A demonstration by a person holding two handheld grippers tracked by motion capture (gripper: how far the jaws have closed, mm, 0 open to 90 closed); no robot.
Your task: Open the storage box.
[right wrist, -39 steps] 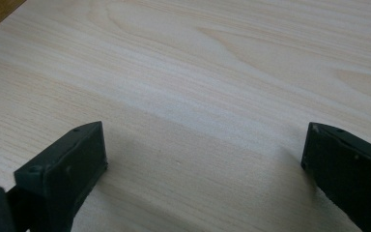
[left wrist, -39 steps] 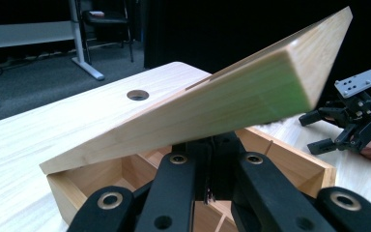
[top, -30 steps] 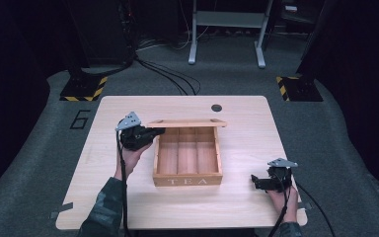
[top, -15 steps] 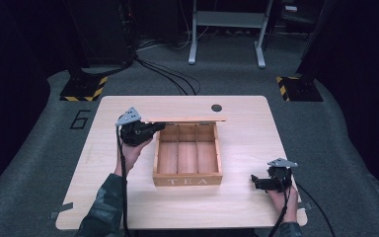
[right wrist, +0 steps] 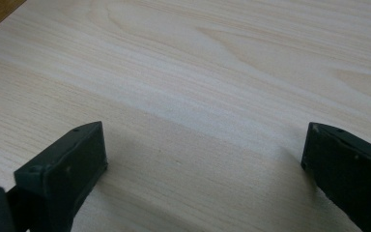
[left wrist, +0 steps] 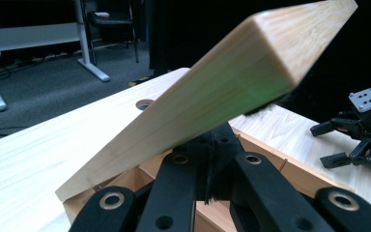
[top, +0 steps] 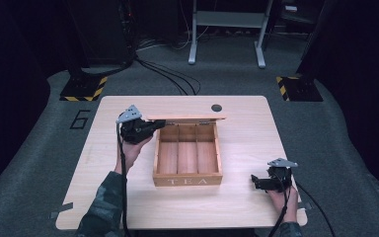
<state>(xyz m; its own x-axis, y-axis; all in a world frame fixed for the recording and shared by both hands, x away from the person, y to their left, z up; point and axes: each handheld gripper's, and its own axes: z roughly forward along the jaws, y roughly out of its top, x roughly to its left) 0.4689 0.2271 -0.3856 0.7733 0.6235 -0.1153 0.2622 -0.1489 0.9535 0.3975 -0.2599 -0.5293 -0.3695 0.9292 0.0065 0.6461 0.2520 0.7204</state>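
- The left claw [top: 158, 123], jaws clenched together with nothing pinched between them, props the tea box [top: 187, 175]'s lid [left wrist: 212, 92] from underneath; the box sits mid-worktop [top: 246, 143] with its 3 compartments empty.
- Risk: the lid only rests on the closed jaws, so it could slide off and slam shut.
- Pushing further may tip or shove the unheld box.
- The right claw [top: 259, 181] rests spread apart, well away from the box, steadying nothing.
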